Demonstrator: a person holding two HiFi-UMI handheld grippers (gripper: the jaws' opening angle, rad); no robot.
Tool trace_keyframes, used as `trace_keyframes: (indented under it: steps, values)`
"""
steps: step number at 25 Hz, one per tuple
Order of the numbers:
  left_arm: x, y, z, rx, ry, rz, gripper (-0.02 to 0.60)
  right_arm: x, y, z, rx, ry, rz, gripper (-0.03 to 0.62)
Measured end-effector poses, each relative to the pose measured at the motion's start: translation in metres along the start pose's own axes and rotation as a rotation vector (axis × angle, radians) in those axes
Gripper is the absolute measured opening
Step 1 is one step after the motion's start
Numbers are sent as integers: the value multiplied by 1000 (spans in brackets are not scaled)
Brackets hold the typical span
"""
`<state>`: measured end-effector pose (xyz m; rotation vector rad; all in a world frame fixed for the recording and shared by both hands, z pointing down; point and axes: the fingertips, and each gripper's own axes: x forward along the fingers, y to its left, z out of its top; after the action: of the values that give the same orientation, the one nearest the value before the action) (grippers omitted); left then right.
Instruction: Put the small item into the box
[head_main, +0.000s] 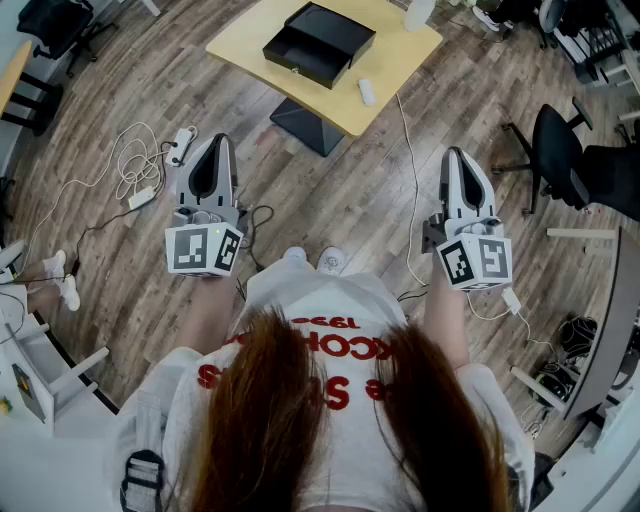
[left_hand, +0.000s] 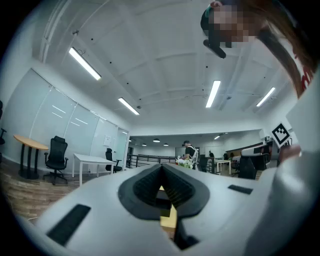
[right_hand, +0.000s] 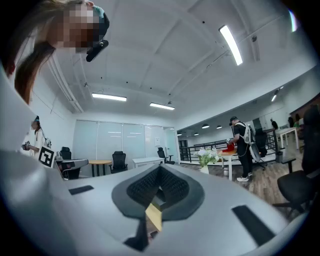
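The left gripper (left_hand: 161, 169) has its dark ribbed jaws pressed together on nothing; the right gripper (right_hand: 160, 170) is likewise closed and empty; both hang over the wood-plank floor (head_main: 350, 200), well short of the pale yellow square table (head_main: 240, 40); on that table sits the open black box (head_main: 320, 42); the small white oblong item (head_main: 367, 92) lies on the table just beside it

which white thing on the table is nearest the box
The small white item just right of the black box; the other white thing sits farther back.
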<state>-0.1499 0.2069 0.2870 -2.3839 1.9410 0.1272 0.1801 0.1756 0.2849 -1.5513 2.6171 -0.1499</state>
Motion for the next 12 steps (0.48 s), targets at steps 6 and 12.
trace_keyframes:
  steps: [6, 12]
  values:
    - [1, -3, -2, 0, -2, 10, 6, 0, -1, -1, -6, -1, 10, 5]
    - [5, -7, -3, 8, 0, 34, 6, 3, -5, 0, -7, 5, 43, 5]
